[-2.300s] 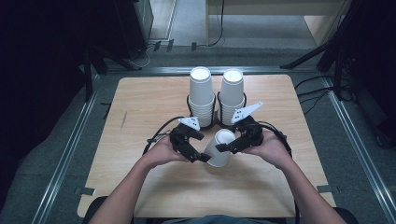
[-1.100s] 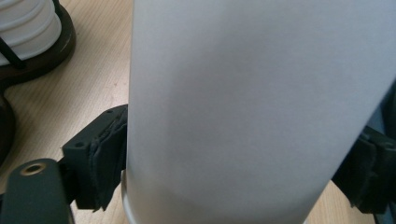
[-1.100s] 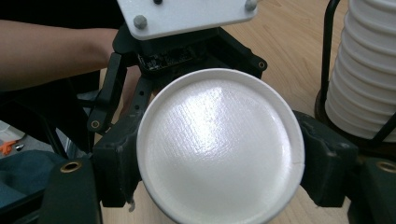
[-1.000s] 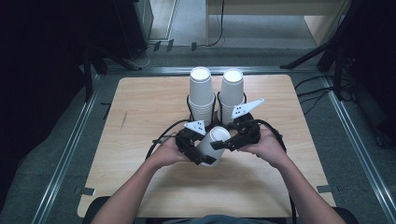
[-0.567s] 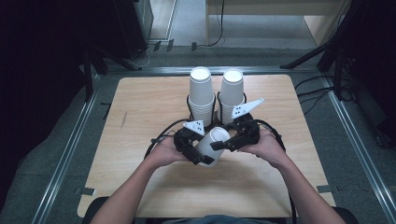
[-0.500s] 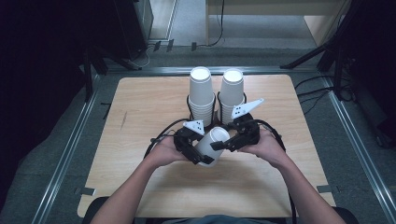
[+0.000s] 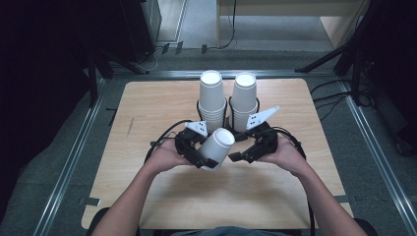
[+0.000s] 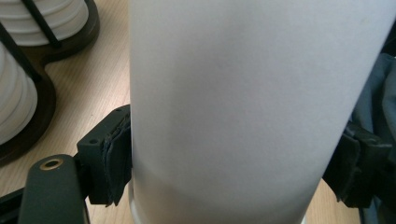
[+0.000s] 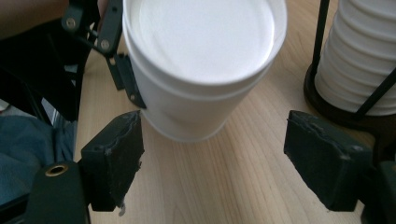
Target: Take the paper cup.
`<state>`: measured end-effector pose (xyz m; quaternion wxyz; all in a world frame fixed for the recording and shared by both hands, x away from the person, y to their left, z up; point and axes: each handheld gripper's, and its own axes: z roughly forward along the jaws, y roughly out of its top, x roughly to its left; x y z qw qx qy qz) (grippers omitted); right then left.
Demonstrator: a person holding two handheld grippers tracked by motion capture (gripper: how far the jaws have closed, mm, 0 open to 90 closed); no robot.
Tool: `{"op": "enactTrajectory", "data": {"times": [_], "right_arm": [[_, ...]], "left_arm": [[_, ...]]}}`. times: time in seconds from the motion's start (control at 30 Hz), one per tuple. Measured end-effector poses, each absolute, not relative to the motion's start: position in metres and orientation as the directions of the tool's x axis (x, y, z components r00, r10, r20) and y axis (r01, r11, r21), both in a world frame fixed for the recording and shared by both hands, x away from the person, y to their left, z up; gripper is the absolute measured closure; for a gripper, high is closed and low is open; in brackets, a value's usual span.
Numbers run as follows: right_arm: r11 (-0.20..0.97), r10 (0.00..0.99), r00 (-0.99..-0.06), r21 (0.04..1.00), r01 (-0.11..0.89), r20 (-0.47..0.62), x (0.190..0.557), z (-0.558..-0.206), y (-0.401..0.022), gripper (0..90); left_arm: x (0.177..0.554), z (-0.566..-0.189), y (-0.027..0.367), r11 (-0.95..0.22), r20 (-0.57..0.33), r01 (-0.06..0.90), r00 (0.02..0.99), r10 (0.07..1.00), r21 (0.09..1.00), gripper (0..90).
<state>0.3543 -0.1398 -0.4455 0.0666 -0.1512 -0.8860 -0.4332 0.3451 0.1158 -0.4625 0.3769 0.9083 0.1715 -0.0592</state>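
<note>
Left claw (image 8: 224, 182) grips paper cup (image 8: 243, 107); right claw (image 9: 215, 158) just opened, empty, facing cup's base.

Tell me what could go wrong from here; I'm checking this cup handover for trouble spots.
The left gripper alone clamps the tilted paper cup, so a squeeze could dent its thin wall. The right gripper has just been opening, with nothing between its fingers, so it gives no backup. Both cup stacks stand close behind; a swing could topple them.
</note>
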Motion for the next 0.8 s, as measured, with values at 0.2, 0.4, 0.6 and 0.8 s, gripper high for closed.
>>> {"op": "enactTrajectory", "data": {"times": [0.2,0.4,0.6,0.8], "right_arm": [[0.605,0.226,-0.942,0.722,0.336,0.249,0.355,-0.454,-0.142,20.0],[0.614,0.237,-0.937,0.708,0.349,0.256,0.353,-0.459,-0.142,20.1],[0.629,0.245,-0.939,0.698,0.343,0.241,0.353,-0.462,-0.140,20.0],[0.624,0.242,-0.940,0.703,0.340,0.240,0.354,-0.463,-0.140,20.1]], "left_arm": [[0.351,-0.459,0.119,-0.700,-0.222,0.354,0.935,0.276,0.621,16.0],[0.358,-0.457,0.120,-0.753,-0.204,0.342,0.940,0.274,0.563,16.0],[0.364,-0.453,0.116,-0.807,-0.183,0.317,0.948,0.259,0.498,16.0],[0.368,-0.453,0.108,-0.846,-0.170,0.288,0.957,0.235,0.448,15.9]]}}
